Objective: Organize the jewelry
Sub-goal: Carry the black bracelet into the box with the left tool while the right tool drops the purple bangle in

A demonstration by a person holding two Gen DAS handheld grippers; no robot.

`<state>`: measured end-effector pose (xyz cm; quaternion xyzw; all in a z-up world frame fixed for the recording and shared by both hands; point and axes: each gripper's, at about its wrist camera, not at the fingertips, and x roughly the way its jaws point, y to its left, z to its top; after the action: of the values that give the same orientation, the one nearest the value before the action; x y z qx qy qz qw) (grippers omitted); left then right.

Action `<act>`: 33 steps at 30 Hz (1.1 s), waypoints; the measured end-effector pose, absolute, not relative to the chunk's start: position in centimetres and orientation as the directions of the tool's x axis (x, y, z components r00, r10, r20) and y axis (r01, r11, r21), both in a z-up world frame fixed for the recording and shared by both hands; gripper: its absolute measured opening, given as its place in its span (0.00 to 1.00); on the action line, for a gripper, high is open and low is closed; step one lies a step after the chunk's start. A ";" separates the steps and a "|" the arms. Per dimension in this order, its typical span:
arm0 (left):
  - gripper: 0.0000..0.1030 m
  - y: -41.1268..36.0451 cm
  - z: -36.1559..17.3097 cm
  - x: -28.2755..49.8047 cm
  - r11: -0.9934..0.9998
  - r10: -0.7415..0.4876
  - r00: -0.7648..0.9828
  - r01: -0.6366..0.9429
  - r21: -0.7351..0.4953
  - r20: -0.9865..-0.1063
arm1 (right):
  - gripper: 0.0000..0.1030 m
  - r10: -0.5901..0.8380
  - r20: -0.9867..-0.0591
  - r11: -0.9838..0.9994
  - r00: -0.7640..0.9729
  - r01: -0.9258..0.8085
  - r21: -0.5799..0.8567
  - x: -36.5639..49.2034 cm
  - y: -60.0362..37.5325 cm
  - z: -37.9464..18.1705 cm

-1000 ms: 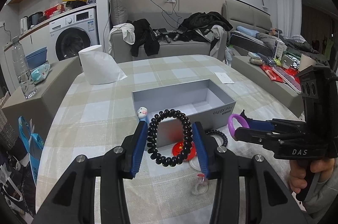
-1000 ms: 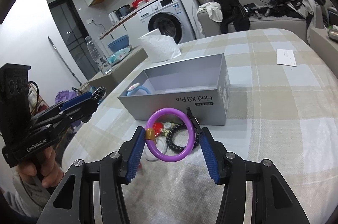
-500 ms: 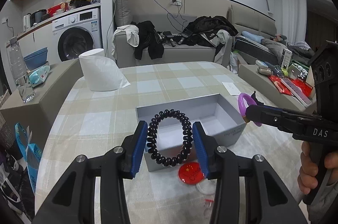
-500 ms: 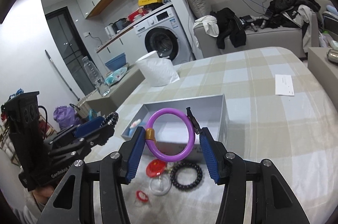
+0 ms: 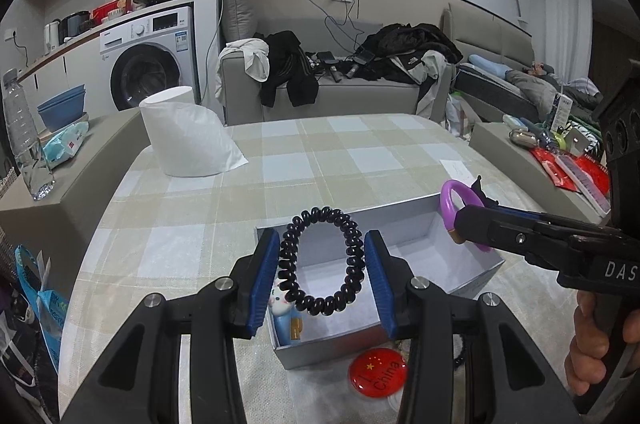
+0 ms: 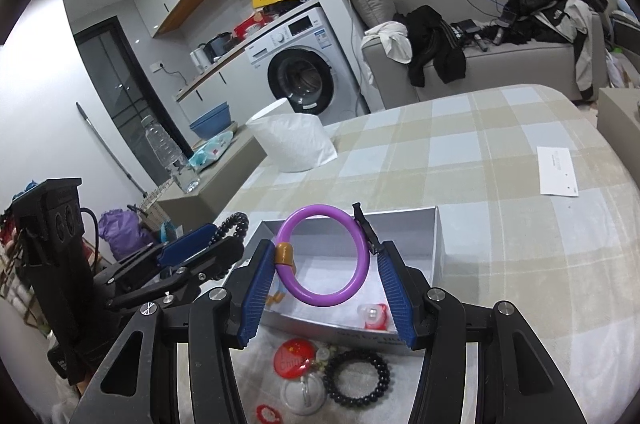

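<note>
left gripper (image 5: 322, 274): blue ribbed fingers (image 5: 262, 280) pinching a black spiral hair tie (image 5: 322, 262) across its width, upright, above the near end of the box. coiled plastic, springy, light; likely to squash under pressure and spring back on release, so a hold across both sides suits it.

right gripper (image 6: 326, 288): fingers pinching a purple ring (image 6: 322, 256) across its diameter, over the box. smooth, rigid, glossy hoop with an amber bead at one side and a small black clip at the other; probably slippery on its round section, so the ribbed pads matter.

loose on the tabletop (image 6: 500, 152), just before the box: red china badge (image 6: 294, 356), round and glossy; black beaded bracelet (image 6: 357, 378), stiff beads on what looks like elastic, best taken across the loop; clear round disc (image 6: 302, 394).

grey box (image 6: 438, 244): open-topped card, rectangular, pale lining. inside: a small cartoon figure (image 5: 286, 312) in the near corner and a red-and-white piece (image 6: 374, 316).

beyond: checked cloth, white paper roll (image 5: 182, 138), white card (image 6: 556, 170).
</note>
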<state>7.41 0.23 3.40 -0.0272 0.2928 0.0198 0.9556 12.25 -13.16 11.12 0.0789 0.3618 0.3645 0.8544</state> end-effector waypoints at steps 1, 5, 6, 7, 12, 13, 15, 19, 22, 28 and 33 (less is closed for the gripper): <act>0.37 0.1 3.2 7.5 0.998 0.025 0.826 -0.052 -0.032 -0.563 | 0.51 0.679 -0.565 0.722 0.469 -0.565 0.399 12.4 -13.0 11.0; 0.37 -0.5 2.3 7.9 0.999 0.035 0.810 -0.050 -0.008 -0.586 | 0.51 0.666 -0.590 0.730 0.455 -0.558 0.394 12.8 -12.6 10.0; 0.37 -0.6 2.1 8.0 0.999 0.036 0.806 -0.049 -0.005 -0.590 | 0.51 0.663 -0.595 0.732 0.453 -0.558 0.391 12.8 -12.5 9.7; 0.37 -0.8 2.0 8.0 0.999 0.037 0.804 -0.046 0.000 -0.594 | 0.51 0.661 -0.599 0.734 0.452 -0.556 0.390 12.8 -12.6 9.5; 0.37 -1.3 1.7 8.3 0.999 0.051 0.798 -0.042 0.028 -0.601 | 0.51 0.655 -0.611 0.738 0.445 -0.551 0.390 12.9 -12.6 8.9; 0.37 -1.3 1.6 8.4 0.999 0.047 0.796 -0.043 0.021 -0.604 | 0.51 0.652 -0.612 0.741 0.448 -0.549 0.388 12.9 -12.7 8.7; 0.37 -1.2 1.5 8.6 0.999 0.037 0.791 -0.042 0.006 -0.611 | 0.51 0.658 -0.604 0.735 0.450 -0.557 0.386 12.8 -12.7 8.5; 0.38 -1.2 1.4 8.7 0.999 0.033 0.784 -0.043 -0.002 -0.620 | 0.51 0.644 -0.607 0.746 0.466 -0.559 0.363 12.6 -12.5 8.6; 0.43 -1.1 1.7 8.4 0.999 0.020 0.779 -0.045 -0.024 -0.627 | 0.51 0.641 -0.607 0.748 0.469 -0.559 0.358 12.4 -12.5 8.6; 0.69 -0.8 2.5 7.3 0.996 -0.019 0.792 -0.040 -0.083 -0.611 | 0.76 0.664 -0.549 0.737 0.508 -0.569 0.365 11.5 -13.4 9.5; 0.96 -0.2 3.5 5.8 0.989 -0.051 0.813 -0.038 -0.141 -0.580 | 1.00 0.654 -0.541 0.747 0.529 -0.563 0.353 10.8 -14.3 10.5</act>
<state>5.80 -0.21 3.48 -0.0732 0.3055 -0.0034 0.9494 10.76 -14.35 10.45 0.0676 0.3371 0.3489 0.8719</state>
